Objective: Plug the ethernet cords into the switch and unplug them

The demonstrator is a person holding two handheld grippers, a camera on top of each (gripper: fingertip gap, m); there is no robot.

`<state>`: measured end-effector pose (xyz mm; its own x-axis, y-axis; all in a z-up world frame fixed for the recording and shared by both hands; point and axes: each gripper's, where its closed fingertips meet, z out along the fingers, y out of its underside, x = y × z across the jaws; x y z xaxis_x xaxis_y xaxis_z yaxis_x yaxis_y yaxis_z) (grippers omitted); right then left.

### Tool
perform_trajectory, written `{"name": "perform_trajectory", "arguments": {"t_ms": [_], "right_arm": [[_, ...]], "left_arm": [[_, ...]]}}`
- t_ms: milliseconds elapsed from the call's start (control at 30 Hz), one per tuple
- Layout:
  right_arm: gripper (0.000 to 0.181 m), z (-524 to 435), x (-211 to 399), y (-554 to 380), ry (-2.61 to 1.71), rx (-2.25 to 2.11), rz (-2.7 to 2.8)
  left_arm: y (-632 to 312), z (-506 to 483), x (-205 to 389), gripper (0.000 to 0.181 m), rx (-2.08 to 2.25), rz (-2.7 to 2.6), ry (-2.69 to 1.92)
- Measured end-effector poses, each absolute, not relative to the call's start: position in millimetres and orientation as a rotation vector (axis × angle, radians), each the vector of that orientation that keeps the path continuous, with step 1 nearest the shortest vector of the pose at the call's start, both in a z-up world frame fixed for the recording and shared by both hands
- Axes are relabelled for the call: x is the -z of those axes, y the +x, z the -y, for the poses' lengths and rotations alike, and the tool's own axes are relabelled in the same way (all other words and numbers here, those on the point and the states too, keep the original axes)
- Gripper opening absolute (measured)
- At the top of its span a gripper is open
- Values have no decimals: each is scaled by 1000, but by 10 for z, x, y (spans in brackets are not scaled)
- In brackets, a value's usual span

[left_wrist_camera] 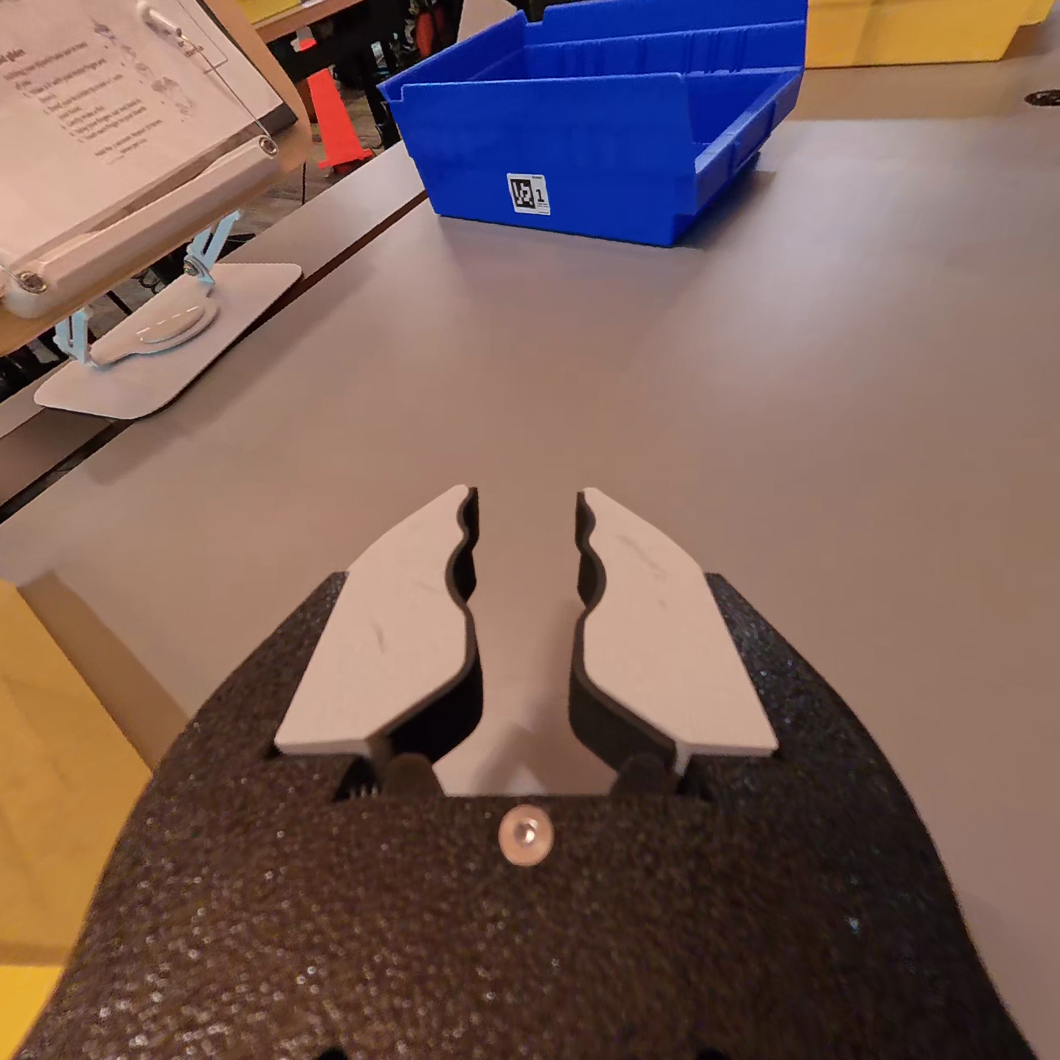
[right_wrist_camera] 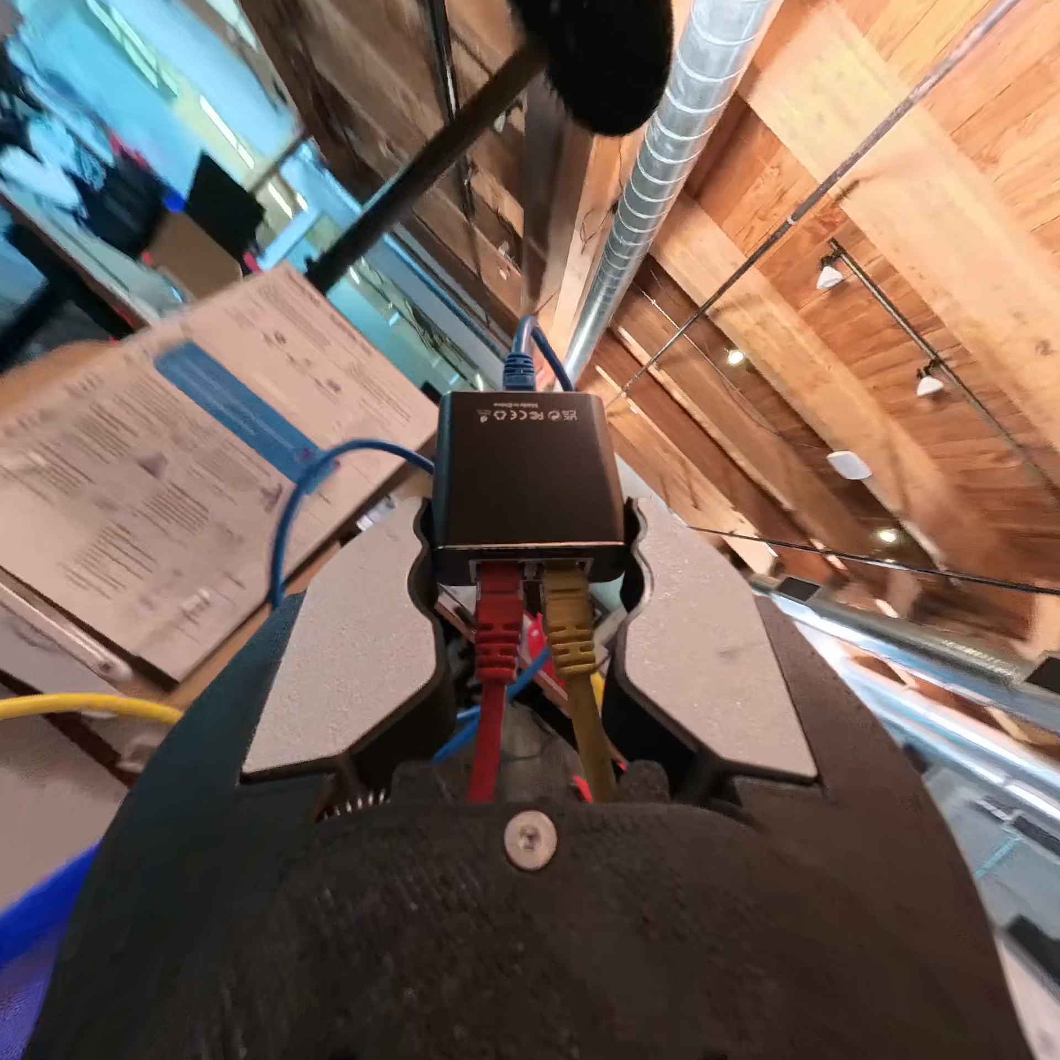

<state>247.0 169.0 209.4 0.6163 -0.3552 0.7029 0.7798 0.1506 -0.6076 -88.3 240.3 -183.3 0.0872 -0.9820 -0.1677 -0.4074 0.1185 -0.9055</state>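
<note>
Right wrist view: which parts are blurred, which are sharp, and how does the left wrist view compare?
Right wrist view: printed sheets at left smeared; black switch and red and yellow plugs sharp. Left wrist view: mostly crisp, blue bin clear, edges bent by the wide lens.

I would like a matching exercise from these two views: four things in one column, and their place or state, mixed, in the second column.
Things:
1. switch
2. red cord
3. blue bin
4. left hand-held gripper

States:
A. open, holding nothing
B. clamped in the right hand-held gripper
C. standing on the grey table
D. plugged in beside the yellow cord

Pairs: 1-B, 2-D, 3-C, 4-A
</note>
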Motion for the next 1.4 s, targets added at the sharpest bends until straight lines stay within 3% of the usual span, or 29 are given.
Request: {"name": "perform_trajectory", "arguments": {"t_ms": [167, 367, 567, 833, 1133, 1300, 1400], "right_arm": [[62, -2054, -1578, 2839, -1272, 864, 458], [62, -2384, -415, 3073, -1426, 652, 351], [62, -2572, 497, 3383, -1580, 764, 286], [62, -2374, 936, 4050, -1653, 844, -98], [62, -2469, 1193, 3820, -1718, 909, 207], [63, -2522, 1811, 3531, -1939, 889, 611], [63, -2496, 1867, 3432, -1945, 890, 704]], "left_arm": [[-889, -2406, 1890, 31, 767, -1499, -1447], [-895, -2428, 1962, 31, 767, -1509, -1468], [-881, -2408, 2042, 30, 763, -1534, -1481], [-858, -2370, 2146, 30, 748, -1579, -1490], [-842, -2328, 2210, 30, 736, -1615, -1490], [-827, -2299, 2231, 30, 726, -1636, -1485], [-830, -2289, 2235, 30, 721, -1642, -1481]]}}
